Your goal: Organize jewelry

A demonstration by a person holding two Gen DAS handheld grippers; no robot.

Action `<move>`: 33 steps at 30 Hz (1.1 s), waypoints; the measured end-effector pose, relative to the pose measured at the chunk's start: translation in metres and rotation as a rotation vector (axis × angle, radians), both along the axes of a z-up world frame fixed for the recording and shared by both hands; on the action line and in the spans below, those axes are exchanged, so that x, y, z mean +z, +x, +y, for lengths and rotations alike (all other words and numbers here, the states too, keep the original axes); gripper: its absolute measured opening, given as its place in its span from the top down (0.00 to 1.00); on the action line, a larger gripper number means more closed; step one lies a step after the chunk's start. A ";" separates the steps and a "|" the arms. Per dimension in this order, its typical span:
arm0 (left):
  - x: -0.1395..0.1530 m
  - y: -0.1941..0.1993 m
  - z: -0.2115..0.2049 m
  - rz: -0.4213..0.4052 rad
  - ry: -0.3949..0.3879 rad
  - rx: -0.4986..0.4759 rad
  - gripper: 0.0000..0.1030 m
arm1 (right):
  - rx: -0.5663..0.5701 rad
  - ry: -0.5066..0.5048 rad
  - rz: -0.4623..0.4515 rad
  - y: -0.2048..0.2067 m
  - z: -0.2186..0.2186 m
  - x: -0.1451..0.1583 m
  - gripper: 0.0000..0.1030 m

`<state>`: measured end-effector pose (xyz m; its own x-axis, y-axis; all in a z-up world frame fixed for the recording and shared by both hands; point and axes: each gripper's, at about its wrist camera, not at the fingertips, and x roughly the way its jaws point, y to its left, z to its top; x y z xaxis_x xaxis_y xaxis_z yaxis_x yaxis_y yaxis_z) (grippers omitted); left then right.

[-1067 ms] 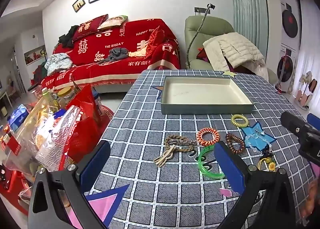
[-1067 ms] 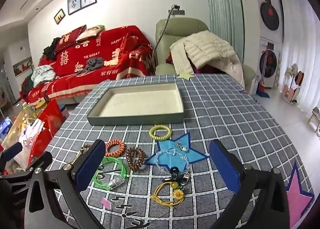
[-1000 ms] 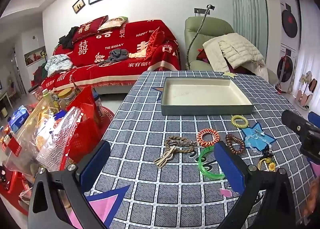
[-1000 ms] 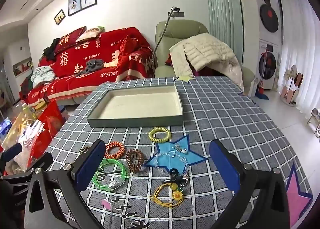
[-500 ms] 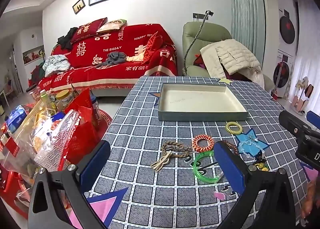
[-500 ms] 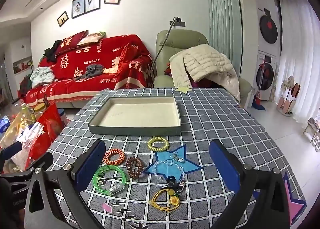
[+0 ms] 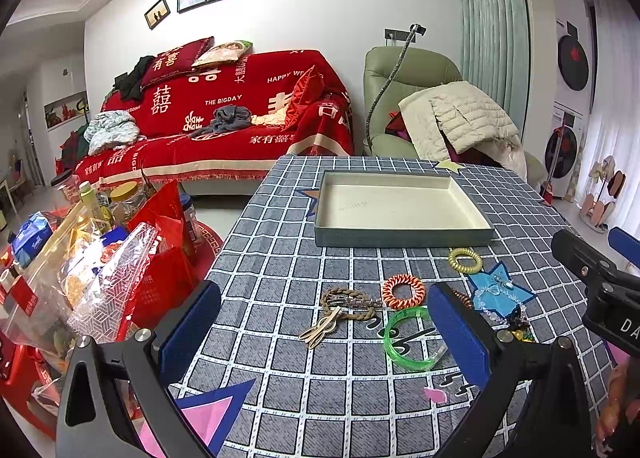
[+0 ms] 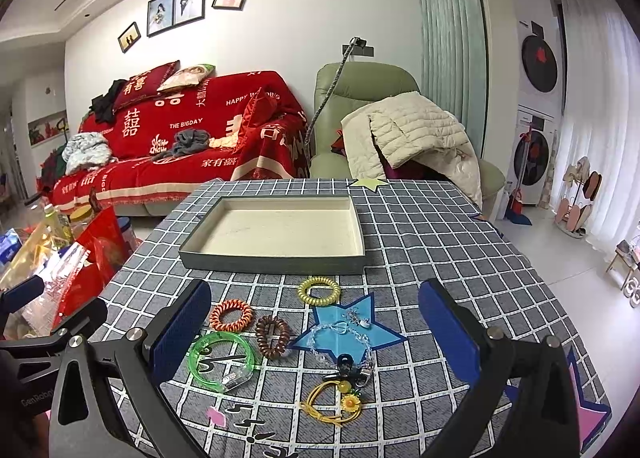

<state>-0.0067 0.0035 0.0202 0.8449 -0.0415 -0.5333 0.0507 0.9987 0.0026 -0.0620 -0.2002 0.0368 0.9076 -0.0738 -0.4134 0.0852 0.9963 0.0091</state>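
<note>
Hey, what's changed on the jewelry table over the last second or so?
Only the viewpoint: both cameras have drawn back and leveled, so the tray and jewelry sit lower in view. The left gripper and right gripper are open as before and hold nothing. The green bangle, orange coil, yellow coil and the rest lie where they were, and the tray is empty as before.

tray (image 8: 276,260) interior bare | jewelry cluster (image 8: 280,332) fronts it | table's (image 8: 460,258) right side free
</note>
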 end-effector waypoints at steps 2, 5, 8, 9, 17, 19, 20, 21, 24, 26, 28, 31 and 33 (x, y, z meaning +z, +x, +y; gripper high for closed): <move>0.000 0.000 0.000 0.001 0.000 0.000 0.00 | -0.002 -0.004 -0.003 -0.001 0.001 -0.001 0.00; 0.000 0.000 0.000 0.000 0.000 0.001 0.00 | -0.001 -0.001 -0.002 0.000 0.000 -0.001 0.00; 0.000 0.000 0.000 0.001 0.000 0.001 0.00 | -0.001 -0.002 -0.003 0.000 0.000 0.000 0.00; 0.000 0.001 -0.001 0.002 0.000 0.001 0.00 | 0.000 -0.001 -0.001 0.000 0.000 0.000 0.00; 0.000 0.001 0.000 0.004 -0.004 -0.002 0.00 | 0.000 0.000 -0.003 0.000 -0.001 0.000 0.00; -0.001 0.001 -0.001 0.004 -0.003 -0.002 0.00 | -0.002 -0.001 -0.002 0.000 -0.001 0.001 0.00; -0.001 0.001 -0.001 0.005 -0.002 -0.002 0.00 | -0.002 -0.001 -0.002 0.000 -0.001 0.000 0.00; -0.001 0.001 -0.001 0.005 -0.002 -0.002 0.00 | -0.001 0.000 -0.002 0.000 -0.001 0.000 0.00; -0.001 0.002 -0.001 0.006 -0.003 0.000 0.00 | 0.001 0.000 -0.001 0.000 -0.001 0.001 0.00; -0.002 0.002 -0.001 0.007 -0.003 -0.001 0.00 | -0.001 -0.001 -0.003 0.000 -0.001 0.001 0.00; -0.003 0.002 0.001 0.011 -0.004 -0.002 0.00 | 0.000 0.000 -0.001 0.000 -0.001 0.000 0.00; -0.004 0.003 0.001 0.014 -0.005 -0.003 0.00 | -0.001 0.000 -0.002 0.000 -0.001 0.001 0.00; -0.004 0.004 0.001 0.014 -0.004 -0.003 0.00 | -0.002 0.001 -0.002 0.000 -0.001 0.000 0.00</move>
<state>-0.0032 0.0046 0.0159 0.8370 -0.0465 -0.5452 0.0537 0.9986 -0.0027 -0.0623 -0.2011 0.0373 0.9083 -0.0747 -0.4116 0.0867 0.9962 0.0106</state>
